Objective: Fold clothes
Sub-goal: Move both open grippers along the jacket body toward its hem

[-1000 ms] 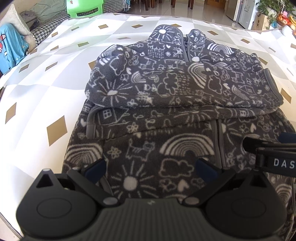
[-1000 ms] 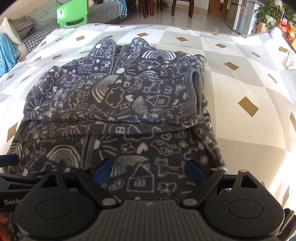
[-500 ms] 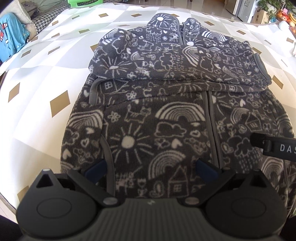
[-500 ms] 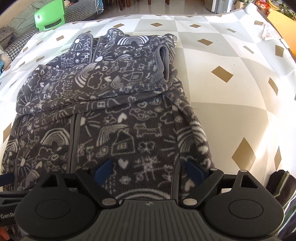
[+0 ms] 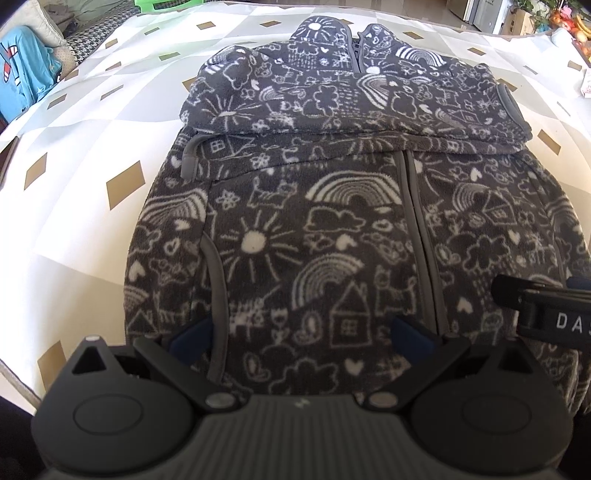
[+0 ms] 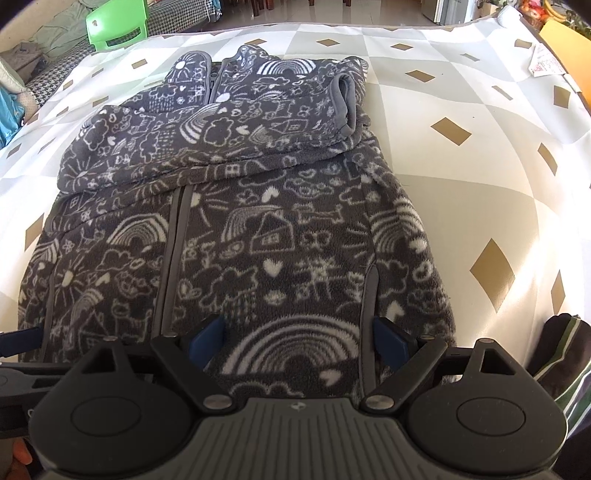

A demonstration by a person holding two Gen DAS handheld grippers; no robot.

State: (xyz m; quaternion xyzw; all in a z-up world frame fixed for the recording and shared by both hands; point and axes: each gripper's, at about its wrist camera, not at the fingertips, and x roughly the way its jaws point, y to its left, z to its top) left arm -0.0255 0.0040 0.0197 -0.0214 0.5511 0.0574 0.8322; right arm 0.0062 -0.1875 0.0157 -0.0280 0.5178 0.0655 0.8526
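Hovering both spread grippers, left gripper (image 5: 297, 334) and right gripper (image 6: 297, 338), over the fleece jacket (image 6: 236, 236) on the patterned table (image 6: 461, 177), I should pinch its near hem evenly.

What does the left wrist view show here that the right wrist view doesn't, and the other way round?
Only the left wrist view shows the right gripper's finger marked "DAS". Only the right wrist view shows a striped garment at the table's near right and an orange chair back. Both show the dark fleece jacket with sleeves folded across the chest, the diamond-patterned tablecloth and a green chair. Both grippers are open.
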